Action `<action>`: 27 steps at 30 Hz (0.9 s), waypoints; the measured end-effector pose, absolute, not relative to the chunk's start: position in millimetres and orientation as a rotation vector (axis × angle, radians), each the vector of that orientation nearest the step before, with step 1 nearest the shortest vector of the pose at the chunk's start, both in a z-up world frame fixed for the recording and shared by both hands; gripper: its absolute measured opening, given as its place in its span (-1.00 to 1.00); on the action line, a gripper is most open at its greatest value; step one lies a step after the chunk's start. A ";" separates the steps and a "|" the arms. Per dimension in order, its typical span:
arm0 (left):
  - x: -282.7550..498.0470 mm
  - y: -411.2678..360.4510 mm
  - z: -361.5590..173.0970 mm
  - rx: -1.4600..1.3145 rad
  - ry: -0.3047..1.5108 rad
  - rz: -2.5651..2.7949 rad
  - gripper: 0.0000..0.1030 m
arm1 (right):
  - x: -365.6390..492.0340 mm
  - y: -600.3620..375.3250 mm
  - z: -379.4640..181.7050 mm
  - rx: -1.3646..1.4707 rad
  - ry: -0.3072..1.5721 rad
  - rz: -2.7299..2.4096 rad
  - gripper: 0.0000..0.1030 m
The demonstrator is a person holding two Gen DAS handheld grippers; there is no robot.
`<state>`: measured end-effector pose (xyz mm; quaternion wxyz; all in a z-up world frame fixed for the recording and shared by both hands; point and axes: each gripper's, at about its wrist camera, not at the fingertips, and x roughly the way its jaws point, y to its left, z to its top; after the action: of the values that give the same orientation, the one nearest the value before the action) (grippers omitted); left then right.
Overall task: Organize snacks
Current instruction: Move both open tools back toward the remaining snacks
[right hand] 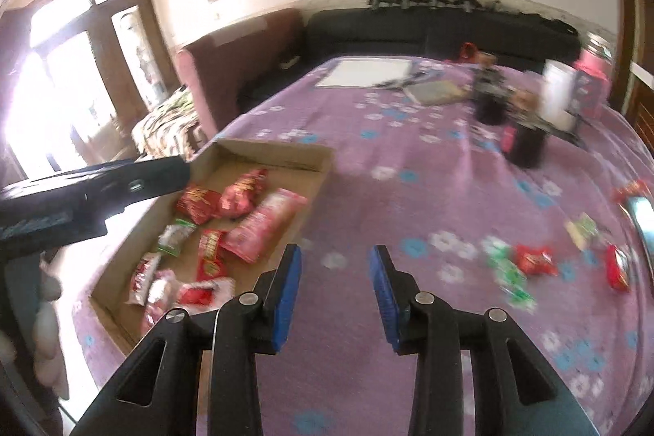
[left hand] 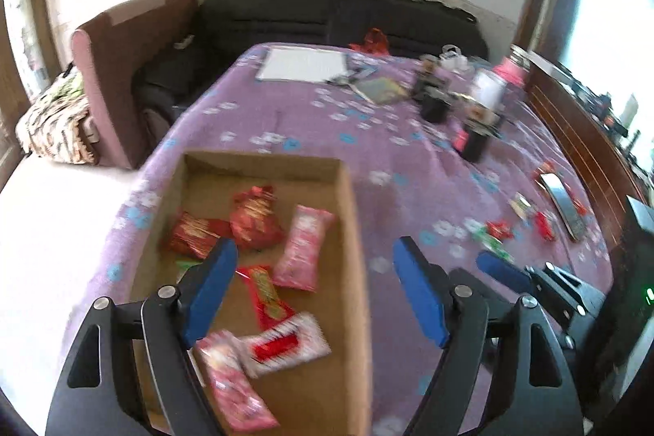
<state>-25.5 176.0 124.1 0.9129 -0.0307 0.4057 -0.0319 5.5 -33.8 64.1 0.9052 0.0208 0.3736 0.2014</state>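
Blue-padded jaws of the left gripper [left hand: 314, 289] are standing wide apart and empty above the cardboard box [left hand: 354, 231], where several red and pink snack packets [left hand: 300, 247] are already lying. Beside it, the right gripper [right hand: 336, 287] is hovering over the purple floral tablecloth [right hand: 408, 150], its jaws partly apart with nothing between them. Judging by this, the sorting is sitting roughly past halfway: a handful of loose snacks [right hand: 535, 259], red and green, are still waiting on the cloth to the right, well apart from the box.
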 end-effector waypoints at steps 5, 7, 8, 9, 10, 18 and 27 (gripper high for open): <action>-37.9 132.8 122.5 0.022 0.822 -0.093 0.54 | -3.4 -89.6 56.9 0.100 0.778 0.335 -0.29; -41.8 120.7 122.5 0.046 0.812 -0.096 0.54 | -5.0 -109.7 54.3 0.116 0.775 0.303 -0.29; -43.2 114.9 122.1 0.057 0.811 -0.098 0.54 | -6.4 -118.9 53.3 0.125 0.774 0.289 -0.29; -44.1 109.3 121.4 0.068 0.811 -0.099 0.54 | -7.0 -130.6 52.0 0.138 0.775 0.271 -0.28; -44.4 104.8 120.5 0.076 0.812 -0.101 0.54 | -7.7 -139.9 50.9 0.148 0.775 0.257 -0.28; -42.5 77.1 109.3 0.116 0.841 -0.111 0.54 | -4.8 -201.7 38.2 0.226 0.784 0.166 -0.28; -37.1 61.1 97.6 0.135 0.878 -0.127 0.53 | -1.5 -232.8 28.8 0.279 0.787 0.120 -0.28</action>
<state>-37.1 61.1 97.6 0.9010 0.0651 0.4245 -0.0614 -1.5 -232.8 28.8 0.9123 0.1355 0.3822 0.0583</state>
